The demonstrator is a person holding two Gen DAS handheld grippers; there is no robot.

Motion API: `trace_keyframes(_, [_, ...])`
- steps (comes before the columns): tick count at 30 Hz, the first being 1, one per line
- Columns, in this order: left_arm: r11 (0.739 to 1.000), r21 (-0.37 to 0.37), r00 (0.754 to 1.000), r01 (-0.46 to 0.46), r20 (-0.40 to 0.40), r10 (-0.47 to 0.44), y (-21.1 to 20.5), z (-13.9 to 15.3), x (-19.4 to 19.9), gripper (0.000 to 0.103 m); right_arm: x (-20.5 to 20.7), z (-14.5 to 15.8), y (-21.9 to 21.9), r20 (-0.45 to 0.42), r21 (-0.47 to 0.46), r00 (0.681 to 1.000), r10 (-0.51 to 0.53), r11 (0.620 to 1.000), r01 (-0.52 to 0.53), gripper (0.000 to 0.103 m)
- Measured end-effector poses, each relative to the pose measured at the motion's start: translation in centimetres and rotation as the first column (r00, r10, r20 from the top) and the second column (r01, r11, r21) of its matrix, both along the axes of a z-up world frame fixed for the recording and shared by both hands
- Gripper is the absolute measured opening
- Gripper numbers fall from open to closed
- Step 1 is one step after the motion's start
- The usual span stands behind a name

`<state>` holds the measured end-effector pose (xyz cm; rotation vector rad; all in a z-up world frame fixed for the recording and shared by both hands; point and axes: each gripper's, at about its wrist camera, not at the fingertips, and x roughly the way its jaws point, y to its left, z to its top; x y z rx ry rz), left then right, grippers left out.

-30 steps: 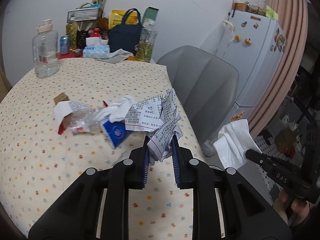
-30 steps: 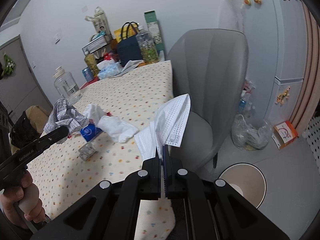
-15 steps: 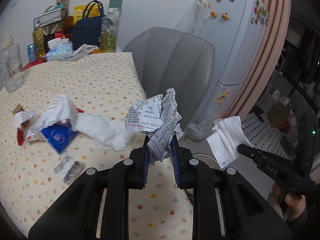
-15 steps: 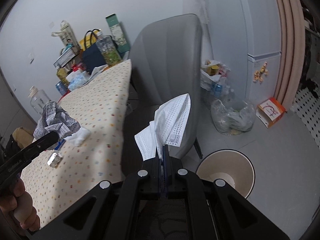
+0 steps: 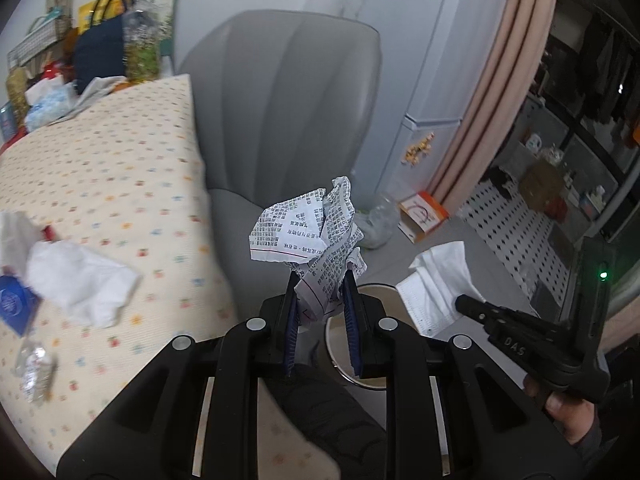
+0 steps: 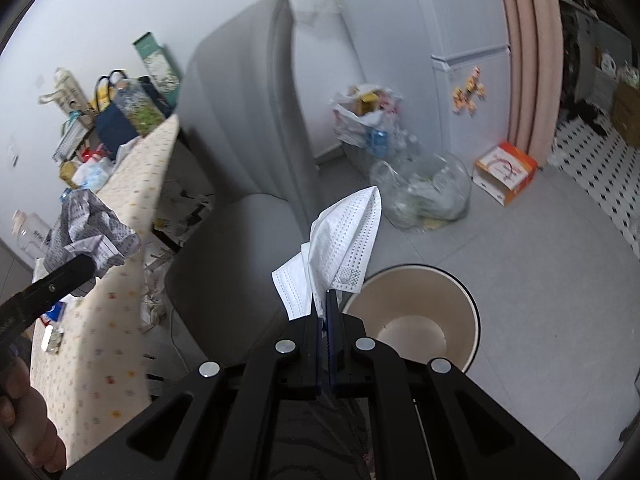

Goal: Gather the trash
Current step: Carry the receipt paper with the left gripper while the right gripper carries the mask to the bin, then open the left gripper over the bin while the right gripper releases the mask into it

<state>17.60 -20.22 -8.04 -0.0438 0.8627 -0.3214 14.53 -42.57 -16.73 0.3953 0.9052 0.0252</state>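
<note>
My left gripper (image 5: 320, 280) is shut on a crumpled printed paper (image 5: 310, 232), held past the table's edge, in front of the grey chair (image 5: 288, 112). My right gripper (image 6: 325, 298) is shut on a white face mask (image 6: 344, 248), held just left of a round beige waste bin (image 6: 416, 328) on the floor. In the left wrist view the mask (image 5: 436, 280) and the right gripper (image 5: 468, 304) show at the right, with the bin's rim (image 5: 332, 344) below my fingers. In the right wrist view the paper (image 6: 92, 236) shows at the left.
On the dotted tablecloth (image 5: 108, 168) lie a white tissue (image 5: 76, 280), a blue packet (image 5: 16, 304) and a clear wrapper (image 5: 34, 364). Bags and bottles crowd the table's far end. A clear bag of bottles (image 6: 420, 196), an orange box (image 6: 506, 172) and a fridge (image 6: 472, 60) stand beyond the bin.
Both grippers have swung right, off the table and down toward the floor, each keeping its hold. The bin has come into view below them.
</note>
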Motion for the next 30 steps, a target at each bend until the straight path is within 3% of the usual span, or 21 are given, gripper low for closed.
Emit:
trace_keyframes(8, [0.999, 0.009, 0.998, 0.043, -0.053, -0.043, -3.0, -2.0, 2.6, 0.020, 1.7, -3.5, -2.8, -0.054, 0.022, 0.997, -0.057, 0.998, 0.059, 0.004])
trace_keyframes(11, [0.999, 0.014, 0.996, 0.047, -0.074, -0.046, -3.6, -2.8, 3.3, 0.020, 2.1, -4.6, -3.8, -0.068, 0.042, 0.994, -0.090, 0.995, 0.093, 0.013])
trace_keyframes(13, [0.999, 0.018, 0.995, 0.050, -0.085, -0.048, -4.1, -3.2, 3.7, 0.020, 2.1, -5.1, -4.4, -0.076, 0.066, 0.991, -0.110, 0.991, 0.115, 0.059])
trace_keyframes(14, [0.998, 0.019, 0.994, 0.053, -0.092, -0.051, -4.3, -3.4, 3.8, 0.020, 2.0, -5.1, -4.7, -0.066, 0.062, 0.990, -0.126, 0.990, 0.130, 0.064])
trace_keyframes(20, [0.997, 0.027, 0.991, 0.076, -0.116, -0.072, -5.8, -4.3, 4.5, 0.020, 1.4, -4.7, -6.0, -0.057, 0.060, 0.988, -0.147, 0.987, 0.150, 0.067])
trace_keyframes(25, [0.992, 0.033, 0.984, 0.124, -0.130, -0.118, -8.1, -4.9, 4.7, 0.020, -0.1, -3.3, -7.7, -0.032, 0.050, 0.981, -0.190, 0.980, 0.191, 0.079])
trace_keyframes(30, [0.985, 0.037, 0.977, 0.169, -0.138, -0.163, -10.8, -5.3, 4.8, 0.020, -2.2, -2.2, -10.5, -0.016, 0.024, 0.965, -0.260, 0.965, 0.261, 0.085])
